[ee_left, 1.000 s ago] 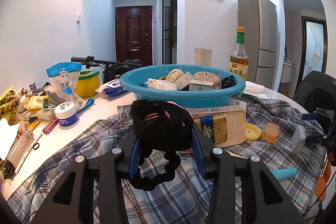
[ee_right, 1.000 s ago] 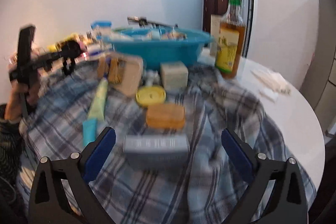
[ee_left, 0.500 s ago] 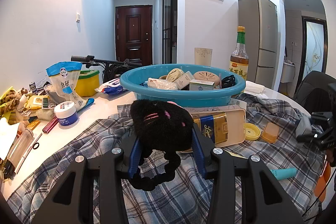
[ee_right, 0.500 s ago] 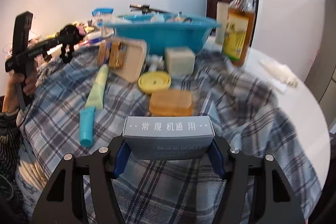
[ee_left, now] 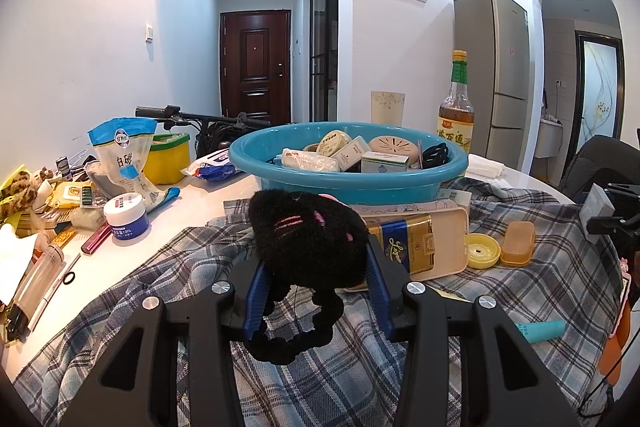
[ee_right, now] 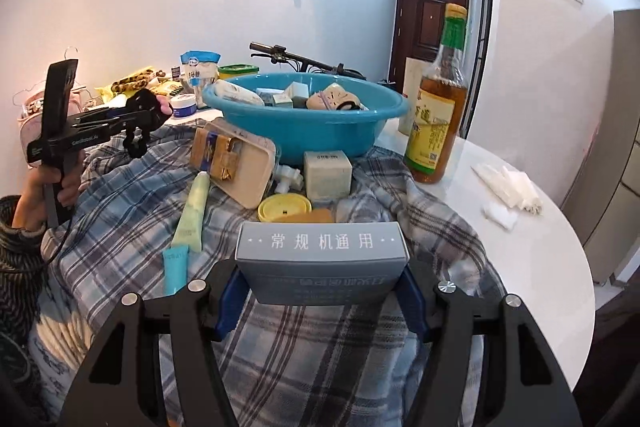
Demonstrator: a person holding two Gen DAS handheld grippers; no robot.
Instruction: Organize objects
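- Both claws are clamped on something: the left claw (ee_left: 316,291) squeezes a black fuzzy toy (ee_left: 308,243) between its blue pads, and the right claw (ee_right: 320,291) grips a grey box (ee_right: 320,259) by its two ends.
- From the right wrist view, the left claw (ee_right: 132,119) is held up above the plaid cloth (ee_right: 120,211), the toy a dark lump at its tip; its pink markings are too small to read there.
- Dangling black loops under the toy hide part of the cloth below it, and what exactly they are is hard to tell.
- That grey box covers most of an orange soap-like block (ee_right: 316,215) and the near edge of a yellow round lid (ee_right: 285,207).
- Behind those sits a blue basin (ee_right: 304,131) on the white bench (ee_right: 532,255), filled with small boxes and tins; its far contents are hidden by the rim.
- A beige case (ee_right: 236,159) leans against the basin, with a pale green tube (ee_right: 192,215) lying just beside it.
- An amber bottle (ee_right: 438,107) stands upright to the right of the basin.
- Clutter at the bench's far left edge is too jumbled to sort out.
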